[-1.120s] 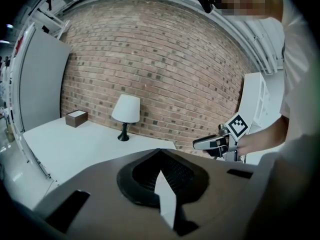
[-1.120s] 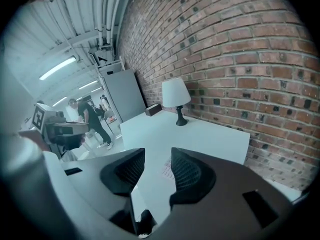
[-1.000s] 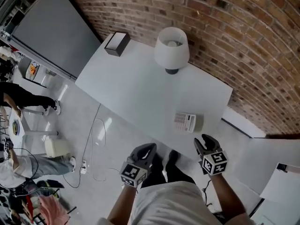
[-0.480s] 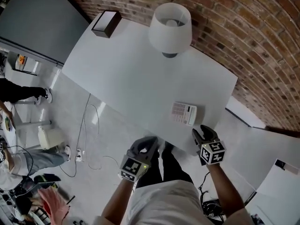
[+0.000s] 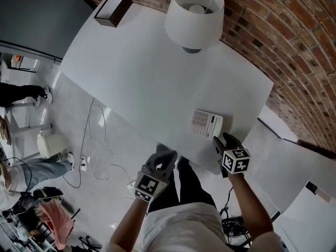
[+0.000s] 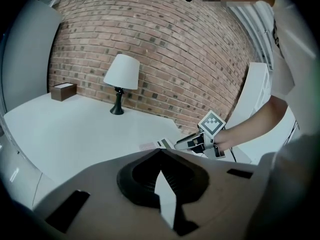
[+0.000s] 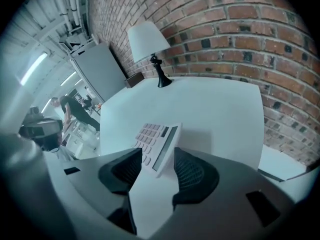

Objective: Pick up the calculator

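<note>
right gripper (image 5: pixel 222 139): we see jaws just opened wide, calculator (image 5: pixel 206 123) corner between, ungripped
left gripper (image 5: pixel 166 155): jaws together, empty

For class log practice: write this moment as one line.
right tongs: just opened wider, calculator corner between them, ungripped | left tongs: shut, empty | stage: pre-grasp
</note>
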The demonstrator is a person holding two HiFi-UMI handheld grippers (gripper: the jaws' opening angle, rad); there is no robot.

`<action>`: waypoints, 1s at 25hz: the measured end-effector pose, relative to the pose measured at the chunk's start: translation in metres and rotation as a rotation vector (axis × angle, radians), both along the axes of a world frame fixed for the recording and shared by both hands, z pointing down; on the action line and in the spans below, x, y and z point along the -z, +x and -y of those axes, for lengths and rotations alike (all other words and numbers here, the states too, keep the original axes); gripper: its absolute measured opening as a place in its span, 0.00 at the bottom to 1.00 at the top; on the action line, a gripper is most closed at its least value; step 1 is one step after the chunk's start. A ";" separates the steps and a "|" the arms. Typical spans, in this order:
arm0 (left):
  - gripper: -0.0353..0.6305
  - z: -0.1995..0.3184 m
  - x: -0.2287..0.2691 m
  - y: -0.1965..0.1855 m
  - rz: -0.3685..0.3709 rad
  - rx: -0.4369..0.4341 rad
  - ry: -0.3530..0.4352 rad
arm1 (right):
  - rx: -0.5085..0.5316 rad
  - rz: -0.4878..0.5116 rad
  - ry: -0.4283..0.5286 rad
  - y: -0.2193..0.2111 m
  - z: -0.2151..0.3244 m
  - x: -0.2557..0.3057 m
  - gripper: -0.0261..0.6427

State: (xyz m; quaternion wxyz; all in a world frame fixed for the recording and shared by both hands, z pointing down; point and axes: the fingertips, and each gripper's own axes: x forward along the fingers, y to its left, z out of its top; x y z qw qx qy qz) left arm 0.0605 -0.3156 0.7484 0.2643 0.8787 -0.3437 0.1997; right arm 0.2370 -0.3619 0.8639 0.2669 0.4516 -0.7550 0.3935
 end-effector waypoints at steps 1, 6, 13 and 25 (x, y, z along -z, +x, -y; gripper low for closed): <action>0.07 0.001 -0.003 0.001 0.002 -0.001 -0.003 | -0.009 0.005 -0.013 0.000 0.002 -0.006 0.36; 0.07 0.000 -0.012 0.000 0.010 0.014 -0.012 | -0.046 0.053 -0.079 -0.003 0.005 -0.032 0.37; 0.07 -0.005 -0.022 -0.013 0.028 0.051 -0.037 | -0.097 0.161 -0.158 -0.014 0.010 -0.052 0.32; 0.07 -0.011 -0.010 -0.035 0.052 0.098 -0.020 | -0.262 0.437 -0.241 -0.022 0.014 -0.045 0.19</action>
